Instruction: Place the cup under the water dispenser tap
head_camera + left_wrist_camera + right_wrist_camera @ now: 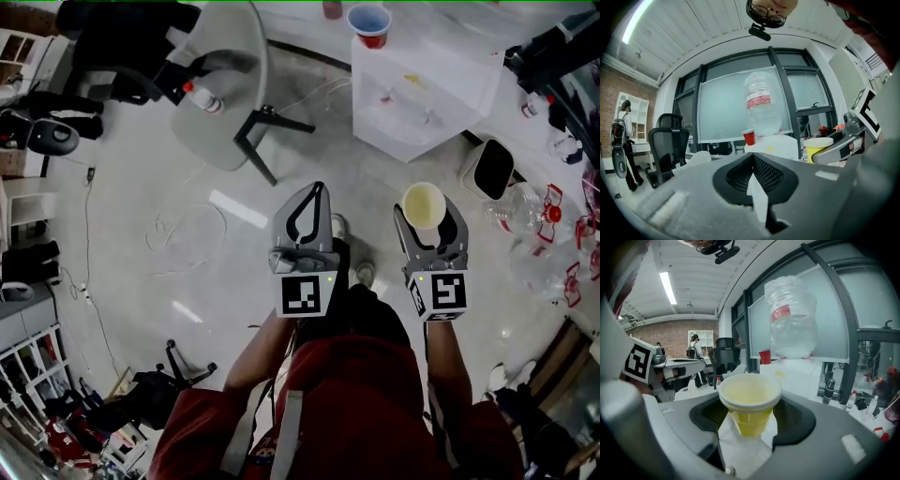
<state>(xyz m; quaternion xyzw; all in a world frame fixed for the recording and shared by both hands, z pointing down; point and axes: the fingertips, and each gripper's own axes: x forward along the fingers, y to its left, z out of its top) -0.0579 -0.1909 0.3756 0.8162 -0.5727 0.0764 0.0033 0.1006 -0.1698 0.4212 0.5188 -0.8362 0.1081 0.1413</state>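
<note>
At the far left, a grey chair stood on the pale floor, with a small bottle with a red cap lying on its seat. In the left gripper view a black office chair showed at the left, and a person stood beyond it.

Nearer, the left gripper was held out over the floor. Its jaws were closed tip to tip, with nothing between them.

Just to its right, at about the same reach, was the right gripper. Its jaws stood wide and were clamped on the sides of the yellow cup. The cup was upright with its mouth up, and it looked empty inside.

Further away and slightly right stood the white water dispenser, with a large clear bottle upended on top. A red cup sat on the dispenser's top beside the bottle. The yellow cup was in the air, well short of the dispenser and not yet under a tap.

At the far right edge, clear empty bottles lay on the floor.
</note>
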